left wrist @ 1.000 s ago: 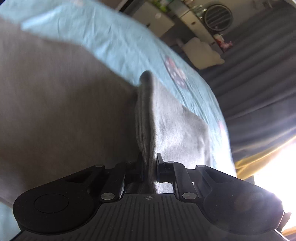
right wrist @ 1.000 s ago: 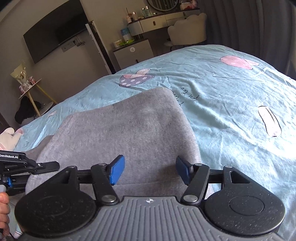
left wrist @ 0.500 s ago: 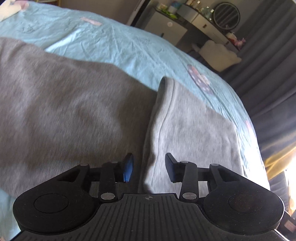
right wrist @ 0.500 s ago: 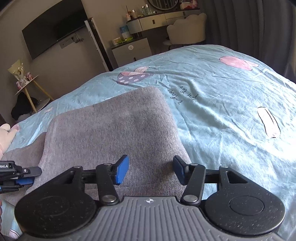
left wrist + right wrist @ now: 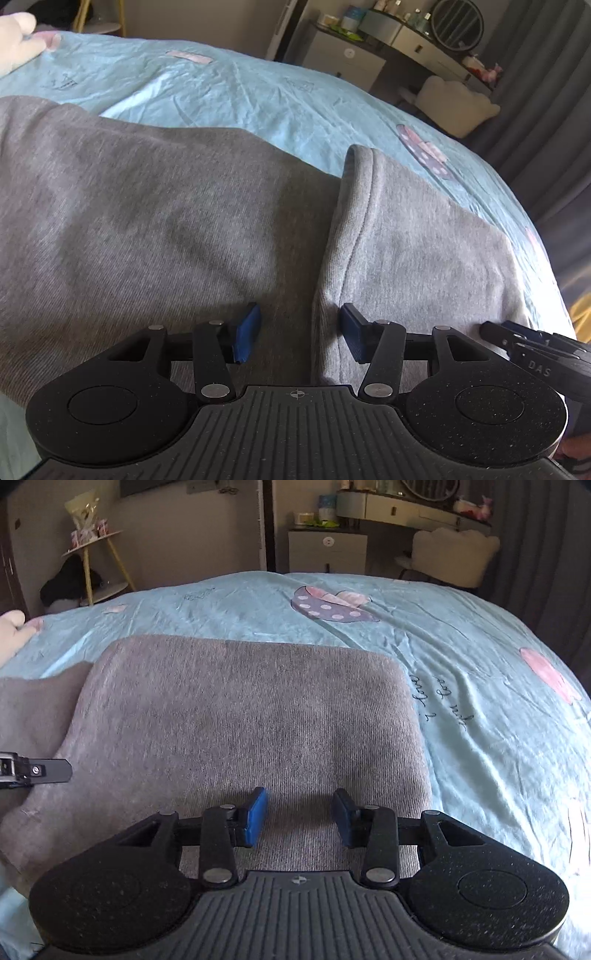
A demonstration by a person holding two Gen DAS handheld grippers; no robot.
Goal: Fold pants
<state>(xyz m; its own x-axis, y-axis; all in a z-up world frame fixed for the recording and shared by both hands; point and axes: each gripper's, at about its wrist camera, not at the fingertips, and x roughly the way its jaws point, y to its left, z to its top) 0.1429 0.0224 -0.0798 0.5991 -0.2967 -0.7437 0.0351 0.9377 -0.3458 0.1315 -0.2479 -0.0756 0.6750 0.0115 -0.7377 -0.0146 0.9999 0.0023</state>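
Grey knit pants lie folded on the blue bed, soft and limp, so we judge the hemmed edge the best hold while our left gripper opens over it and our right gripper closes on nothing.

Bedroom: bed, probably vanity desk.

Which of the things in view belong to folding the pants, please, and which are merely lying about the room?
Belongs to the job:
- grey knit pants, folded part
- left claw, opening, hem edge between its pads
- right claw, closing over the fabric
- light blue printed bedsheet

Lying about:
- cream shell-backed chair
- white bedside cabinet
- round side table
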